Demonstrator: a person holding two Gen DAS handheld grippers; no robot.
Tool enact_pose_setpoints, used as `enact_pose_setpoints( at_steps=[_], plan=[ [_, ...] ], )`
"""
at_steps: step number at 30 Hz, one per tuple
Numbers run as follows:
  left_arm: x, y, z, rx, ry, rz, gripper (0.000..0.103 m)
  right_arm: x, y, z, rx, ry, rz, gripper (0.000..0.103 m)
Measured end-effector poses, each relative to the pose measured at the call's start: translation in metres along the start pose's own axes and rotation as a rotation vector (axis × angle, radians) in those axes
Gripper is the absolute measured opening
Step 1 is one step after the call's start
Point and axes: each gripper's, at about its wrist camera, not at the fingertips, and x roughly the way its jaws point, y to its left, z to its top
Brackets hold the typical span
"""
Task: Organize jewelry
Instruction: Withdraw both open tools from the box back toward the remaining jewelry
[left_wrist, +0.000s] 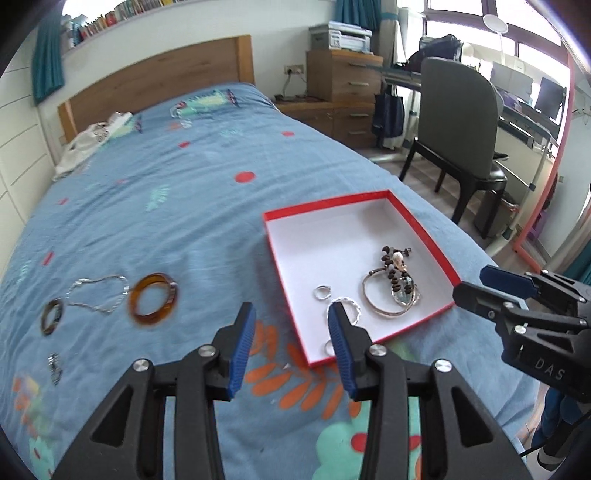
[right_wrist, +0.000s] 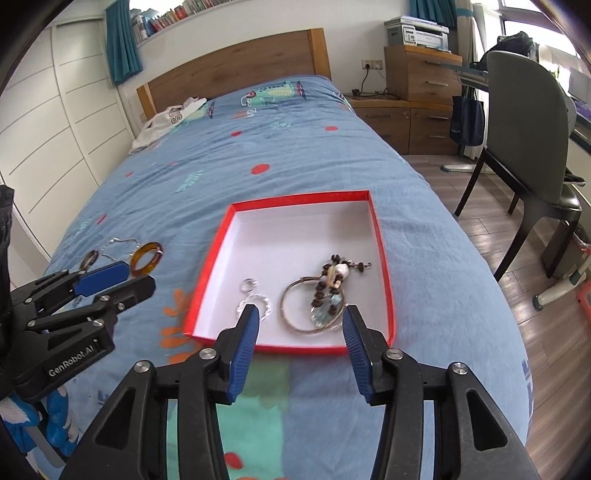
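A red box with a white inside lies on the bed. It holds a beaded necklace, a metal bangle and small silver rings. Left of the box lie an amber bangle, a silver chain, a dark ring and a small silver piece. My left gripper is open and empty just left of the box's near corner. My right gripper is open and empty above the box's near edge.
The bed has a blue patterned cover and a wooden headboard. White clothing lies near the headboard. A dark chair and wooden drawers stand to the right of the bed, on a wooden floor.
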Motion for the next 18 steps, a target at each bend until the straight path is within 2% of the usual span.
enact_pose_setpoints(
  at_steps=[10, 13, 18],
  plan=[
    [-0.052, 0.024, -0.023, -0.027, -0.045, 0.062, 0.040, -0.035, 0.032, -0.015, 0.003, -0.035, 0.028, 0.052],
    [-0.063, 0.034, -0.030, -0.038, -0.053, 0.076, 0.048, -0.044, 0.041, -0.020, 0.001, -0.045, 0.036, 0.054],
    [-0.081, 0.051, -0.042, -0.056, -0.068, 0.103, 0.048, -0.053, 0.054, -0.025, 0.001, -0.055, 0.051, 0.055]
  ],
)
